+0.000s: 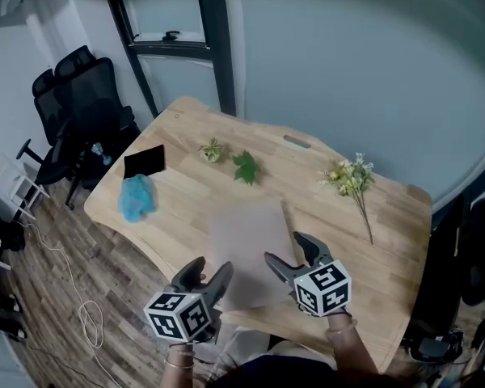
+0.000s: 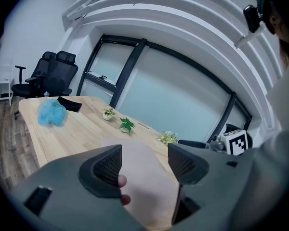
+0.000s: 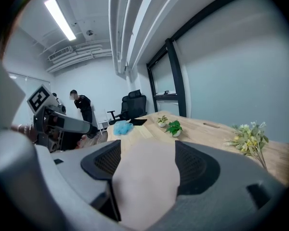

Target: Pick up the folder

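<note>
Folder (image 1: 246, 253) flat on table (image 1: 347, 241) between left tool (image 1: 210, 269) and right tool (image 1: 285, 249); jaws spread.

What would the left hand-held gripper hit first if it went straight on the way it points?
Probably the folder, flat on the table; it shows between the left hand-held gripper's open jaws. Depth is unclear.

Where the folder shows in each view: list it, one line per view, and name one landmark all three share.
Head view: the folder lies flat at lower centre, near the table's front edge.
Left gripper view: the folder is at bottom centre, seen between the open jaws.
Right gripper view: the folder is at bottom centre, filling the gap between the open jaws.
Shared landmark: the blue fluffy bundle, farther along the table.
</note>
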The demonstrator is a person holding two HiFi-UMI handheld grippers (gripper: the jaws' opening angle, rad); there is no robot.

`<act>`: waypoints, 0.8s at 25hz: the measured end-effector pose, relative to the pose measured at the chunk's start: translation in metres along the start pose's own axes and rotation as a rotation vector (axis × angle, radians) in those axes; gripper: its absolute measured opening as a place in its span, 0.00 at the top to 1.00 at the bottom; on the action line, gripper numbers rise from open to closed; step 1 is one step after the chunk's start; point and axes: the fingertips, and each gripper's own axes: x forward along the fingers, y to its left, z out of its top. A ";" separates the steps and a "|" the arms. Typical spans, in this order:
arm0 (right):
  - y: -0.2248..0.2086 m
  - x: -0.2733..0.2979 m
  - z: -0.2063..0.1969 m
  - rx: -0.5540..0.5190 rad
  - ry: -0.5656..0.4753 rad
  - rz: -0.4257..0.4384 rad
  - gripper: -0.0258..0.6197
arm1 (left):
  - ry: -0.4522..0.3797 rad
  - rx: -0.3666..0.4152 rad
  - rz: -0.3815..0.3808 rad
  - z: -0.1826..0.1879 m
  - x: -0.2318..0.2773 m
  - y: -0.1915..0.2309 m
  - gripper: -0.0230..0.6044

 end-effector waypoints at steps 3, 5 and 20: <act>-0.004 0.009 -0.004 -0.004 0.023 -0.005 0.45 | 0.007 -0.026 0.000 -0.003 0.008 0.008 0.52; -0.006 0.015 -0.008 -0.002 0.038 -0.006 0.45 | 0.011 -0.043 0.004 -0.006 0.014 0.015 0.52; -0.037 0.046 -0.043 0.057 0.142 -0.012 0.45 | 0.075 -0.159 0.045 -0.027 0.050 0.054 0.52</act>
